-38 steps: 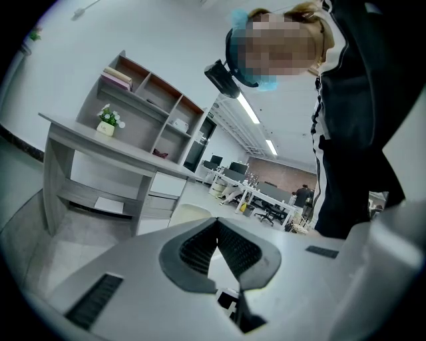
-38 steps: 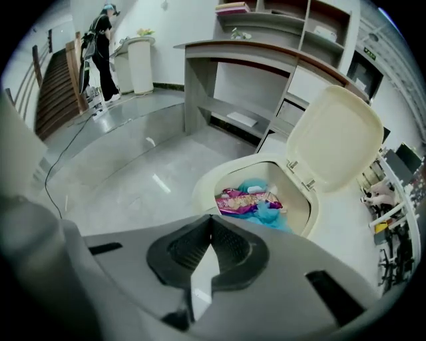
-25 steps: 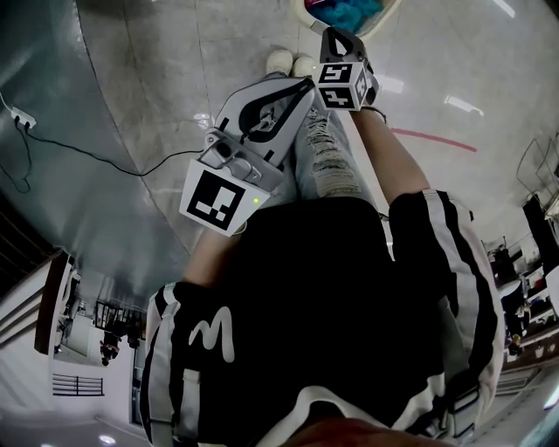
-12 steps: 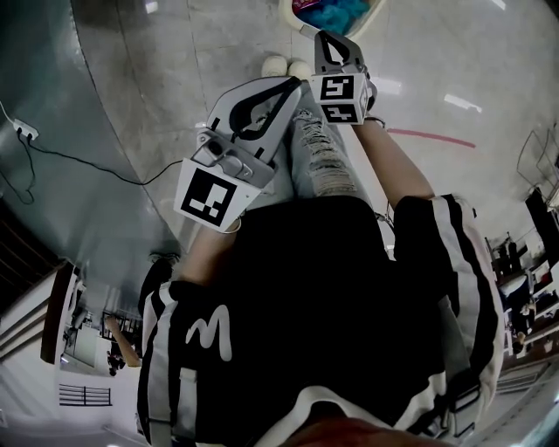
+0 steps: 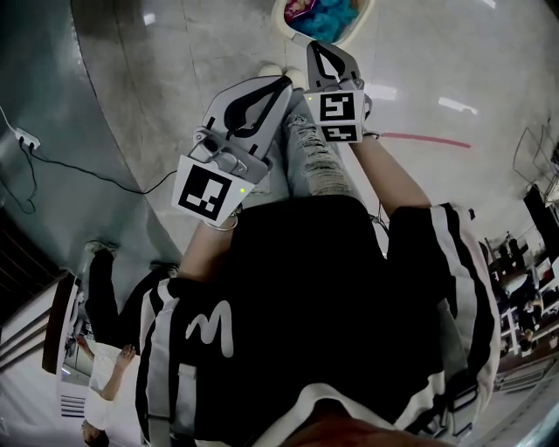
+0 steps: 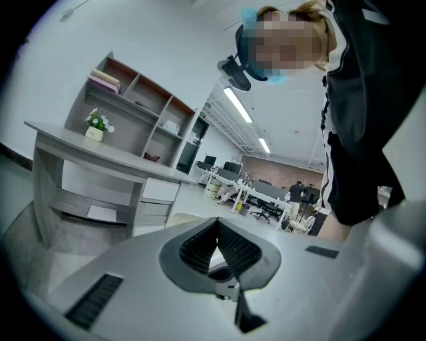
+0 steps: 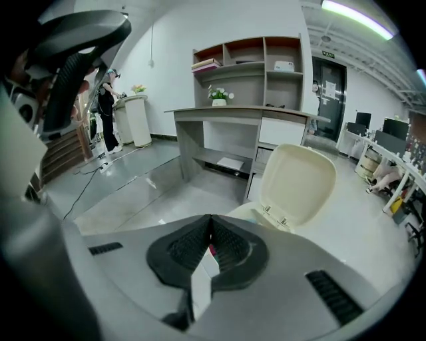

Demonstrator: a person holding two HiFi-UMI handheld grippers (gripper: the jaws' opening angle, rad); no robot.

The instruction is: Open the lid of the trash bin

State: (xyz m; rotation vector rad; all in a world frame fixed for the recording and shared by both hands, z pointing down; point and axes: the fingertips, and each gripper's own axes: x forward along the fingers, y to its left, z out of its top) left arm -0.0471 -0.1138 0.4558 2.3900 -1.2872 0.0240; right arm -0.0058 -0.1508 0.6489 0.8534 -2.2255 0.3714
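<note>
Both pairs of fingers pinch shut on nothing; right gripper [image 7: 210, 221] is nearer than left gripper [image 6: 216, 225] to the trash bin [image 5: 325, 17], straight ahead on the floor [image 7: 160, 193], lid [image 7: 297, 185] already upright.

You have bright, even indoor light from ceiling strip lights [image 6: 237, 105]. They glare as white streaks on the glossy floor [image 5: 437, 61]. All three views bend hard toward the edges, and both gripper views go black in the corners. The right gripper [image 7: 210, 223] carries only soft shading. Your dark clothing [image 5: 323, 297] loses detail.
</note>
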